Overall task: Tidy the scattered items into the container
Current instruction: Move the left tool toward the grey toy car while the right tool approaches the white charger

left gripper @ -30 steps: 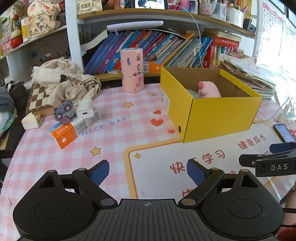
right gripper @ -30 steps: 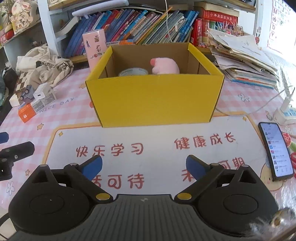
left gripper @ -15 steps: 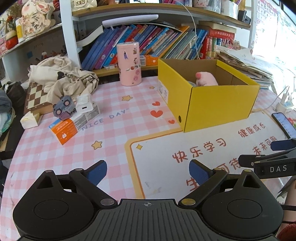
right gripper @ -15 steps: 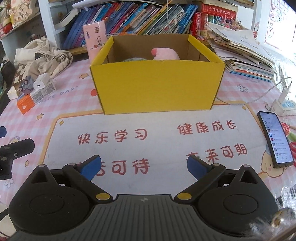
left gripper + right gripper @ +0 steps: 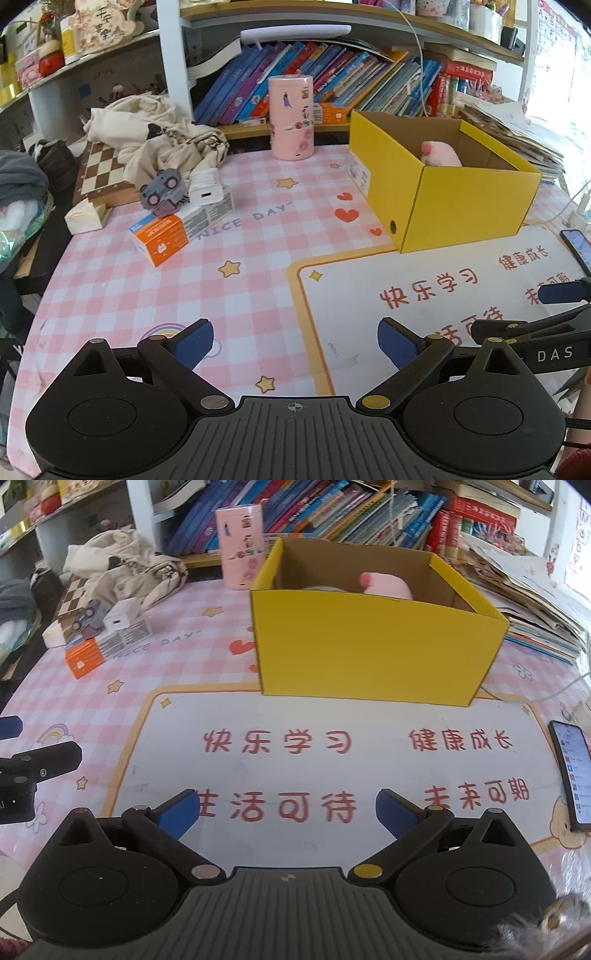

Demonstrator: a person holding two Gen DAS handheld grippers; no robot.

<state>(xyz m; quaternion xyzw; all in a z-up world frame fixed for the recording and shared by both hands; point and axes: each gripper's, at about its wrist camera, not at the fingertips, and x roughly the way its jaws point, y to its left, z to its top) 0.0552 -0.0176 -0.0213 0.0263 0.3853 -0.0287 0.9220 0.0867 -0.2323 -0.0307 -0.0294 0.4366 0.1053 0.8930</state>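
A yellow cardboard box (image 5: 461,206) (image 5: 369,657) stands open on the table, with a pink plush toy (image 5: 441,155) (image 5: 388,585) and a pale round item (image 5: 323,588) inside. To the left lie an orange-and-white carton (image 5: 177,225) (image 5: 99,648), a white charger (image 5: 205,188) (image 5: 122,616) on top of it and a small grey toy car (image 5: 162,190) (image 5: 88,618). My left gripper (image 5: 295,341) is open and empty over the pink checked mat. My right gripper (image 5: 286,810) is open and empty before the box; its side shows in the left wrist view (image 5: 554,321).
A pink cylinder (image 5: 291,118) stands behind the box by a shelf of books. Cream cloth (image 5: 155,136) covers a chessboard (image 5: 99,173) at far left. A phone (image 5: 574,771) lies at the right edge, beside stacked papers (image 5: 535,598) and a white cable.
Both grippers have drawn back from the box and turned a little left, so more of the table shows. Both stayed open and empty. Nothing on the table moved.
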